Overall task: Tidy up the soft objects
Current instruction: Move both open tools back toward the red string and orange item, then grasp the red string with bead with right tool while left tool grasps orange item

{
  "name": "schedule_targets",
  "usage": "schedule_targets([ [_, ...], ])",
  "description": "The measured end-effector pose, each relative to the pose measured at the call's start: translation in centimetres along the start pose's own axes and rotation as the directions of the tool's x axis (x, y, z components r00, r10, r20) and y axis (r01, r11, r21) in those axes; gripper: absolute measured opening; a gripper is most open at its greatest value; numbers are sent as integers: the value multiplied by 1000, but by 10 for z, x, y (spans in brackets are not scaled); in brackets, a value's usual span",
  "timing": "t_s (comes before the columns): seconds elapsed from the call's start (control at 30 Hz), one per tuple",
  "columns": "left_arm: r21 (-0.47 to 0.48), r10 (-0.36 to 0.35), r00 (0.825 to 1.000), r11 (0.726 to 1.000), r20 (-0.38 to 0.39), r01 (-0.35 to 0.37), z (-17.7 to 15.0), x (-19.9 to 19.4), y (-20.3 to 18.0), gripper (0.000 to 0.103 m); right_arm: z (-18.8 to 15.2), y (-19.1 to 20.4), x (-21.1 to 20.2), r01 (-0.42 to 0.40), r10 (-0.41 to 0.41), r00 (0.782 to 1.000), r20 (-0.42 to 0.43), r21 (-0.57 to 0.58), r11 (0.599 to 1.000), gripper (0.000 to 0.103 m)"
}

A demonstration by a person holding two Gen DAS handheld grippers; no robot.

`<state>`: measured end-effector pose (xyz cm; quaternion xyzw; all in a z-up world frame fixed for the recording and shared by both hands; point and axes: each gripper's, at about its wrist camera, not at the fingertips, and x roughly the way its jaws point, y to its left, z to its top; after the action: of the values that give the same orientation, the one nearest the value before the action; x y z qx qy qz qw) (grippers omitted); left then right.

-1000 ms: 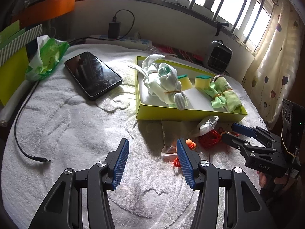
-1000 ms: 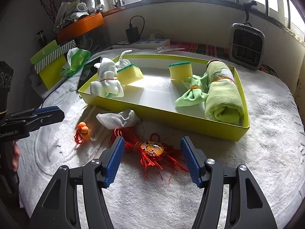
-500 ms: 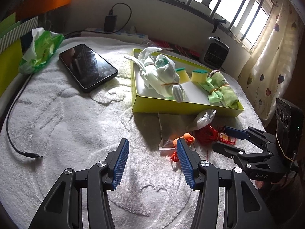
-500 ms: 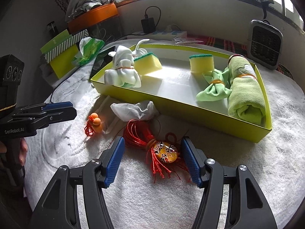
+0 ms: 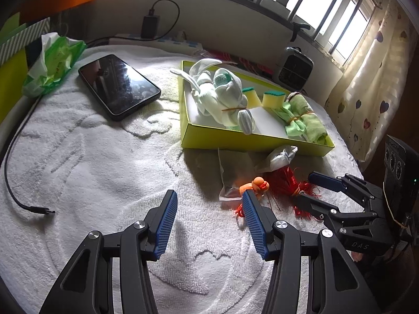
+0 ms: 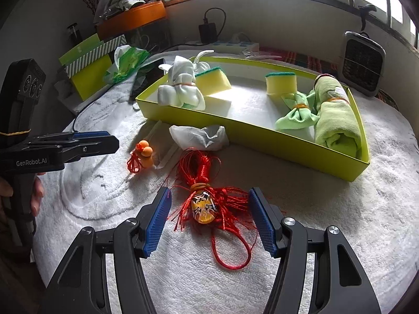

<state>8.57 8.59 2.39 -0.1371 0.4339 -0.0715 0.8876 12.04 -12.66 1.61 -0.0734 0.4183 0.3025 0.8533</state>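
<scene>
Right gripper (image 6: 209,219) fingers spread, straddling red tassel ornament (image 6: 204,206) on white towel (image 6: 340,222), apparently not touching. Left gripper (image 5: 208,222) spread, empty. Yellow tray (image 6: 262,136) near towel's far edge.

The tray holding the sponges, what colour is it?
Yellow-green tray; the right wrist view shows it best.

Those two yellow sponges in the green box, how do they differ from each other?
The left sponge lies tilted against the white cloth bundle, while the right sponge stands apart from it, next to the green bow-tied cloth. The left sponge looks longer, showing a broad side; the right sponge looks squarer. Both are yellow foam with a dark green scrub layer on top, inside the same tray.
</scene>
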Motion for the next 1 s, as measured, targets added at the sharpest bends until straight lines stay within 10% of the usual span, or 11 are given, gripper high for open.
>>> schedule_targets([
  [0.33,23,19,1000,1000,-18,-18,-4,5,-5,51,4,10,15,36,-37,999,-19,-49,998,62],
  [0.6,73,16,1000,997,-15,-15,-4,7,-17,51,0,10,11,81,-82,997,-15,-66,995,31],
  [1.0,160,47,999,986,-27,-42,-1,19,-41,51,-13,-3,-7,59,-59,998,-1,12,998,26],
])
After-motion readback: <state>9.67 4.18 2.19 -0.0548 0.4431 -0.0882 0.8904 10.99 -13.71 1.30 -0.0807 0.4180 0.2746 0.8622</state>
